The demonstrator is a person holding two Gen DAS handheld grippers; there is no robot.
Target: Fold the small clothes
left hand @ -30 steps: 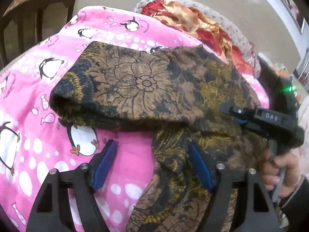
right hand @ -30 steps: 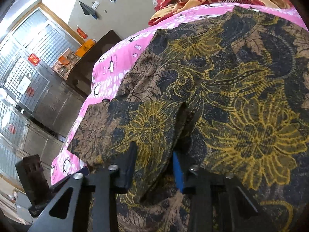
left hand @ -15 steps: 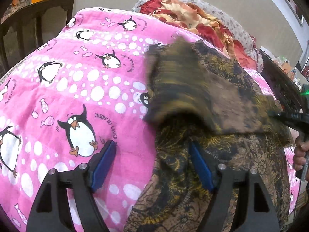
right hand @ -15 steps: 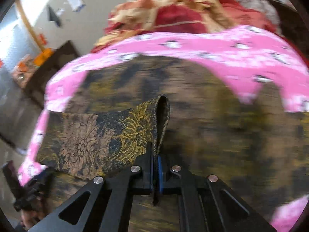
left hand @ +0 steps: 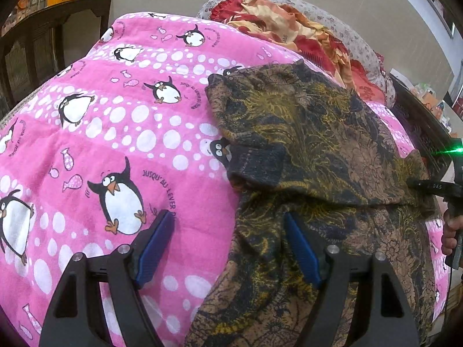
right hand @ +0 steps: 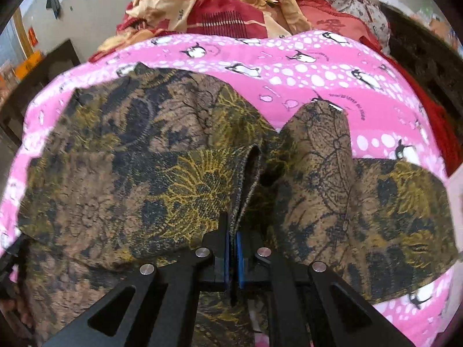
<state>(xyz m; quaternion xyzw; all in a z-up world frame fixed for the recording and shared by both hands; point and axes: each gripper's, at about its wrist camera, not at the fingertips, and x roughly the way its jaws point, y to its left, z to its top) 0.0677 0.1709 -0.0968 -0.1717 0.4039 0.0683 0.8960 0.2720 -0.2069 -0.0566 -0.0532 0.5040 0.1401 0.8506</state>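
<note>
One garment (left hand: pixel 312 133), brown-black with yellow floral print, lies on one pink penguin blanket (left hand: pixel 110 133) spread over a bed. From the left wrist view, left to right: bare blanket, then the garment with one flap folded over its middle.

Left hand-held gripper (left hand: pixel 228 245): released, two blue pads standing wide apart. Left pad (left hand: pixel 154 245) over bare blanket; right pad over the garment's lower part; garment edge runs between them, not pinched.

Right hand-held gripper (right hand: pixel 233 248): clenched, two pads pressed together on one folded edge of the garment, which rises from the jaws. In the left wrist view it shows at the far right edge, with fingers (left hand: pixel 450 231) of one hand on its handle.

One heap of red and cream bedding (right hand: pixel 231 8) lies beyond the blanket.
</note>
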